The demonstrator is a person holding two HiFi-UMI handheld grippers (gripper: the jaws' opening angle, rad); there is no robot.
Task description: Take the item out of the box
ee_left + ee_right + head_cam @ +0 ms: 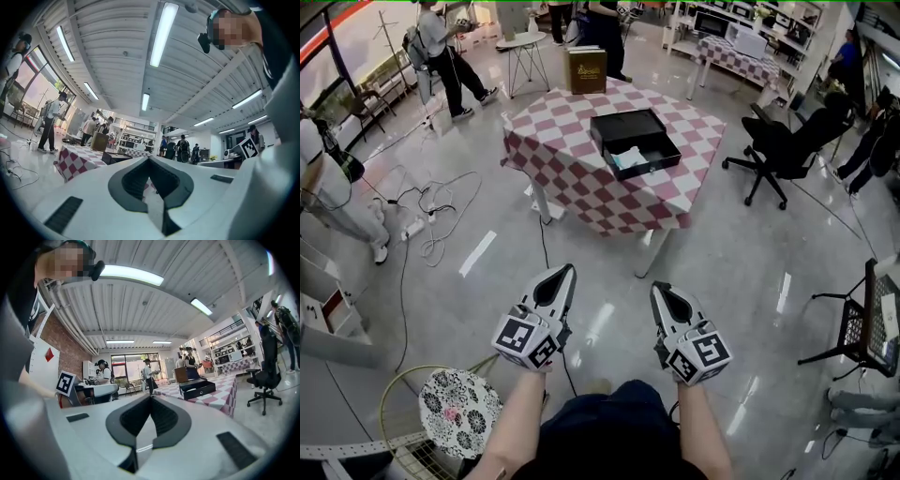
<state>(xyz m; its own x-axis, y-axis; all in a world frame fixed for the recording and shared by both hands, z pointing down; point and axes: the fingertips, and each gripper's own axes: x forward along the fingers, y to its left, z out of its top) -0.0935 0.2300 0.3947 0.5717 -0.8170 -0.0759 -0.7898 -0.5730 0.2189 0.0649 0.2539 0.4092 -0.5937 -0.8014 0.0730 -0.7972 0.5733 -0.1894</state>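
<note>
1. The left gripper [563, 273] and right gripper [662, 290] both hang low in front of the person, over the open floor. Each has its jaws pressed together with nothing between them.
2. The black box [635, 141] lies open on the checked table [572, 164], well apart from both grippers and straight ahead of them.
3. A pale item [628, 157] rests inside the box, toward its near wall (what it is I cannot tell at this range).
4. The box sits a little to the right of the midline between the grippers, so the right gripper looks slightly nearer. Its own view shows the box just right of its jaw tips.
5. The box's longer side seems to run across the line of approach, with its near wall facing the person.
6. By my reading, the task has not started: the coming move is to step up to the table, then part one pair of jaws above the item.
</note>
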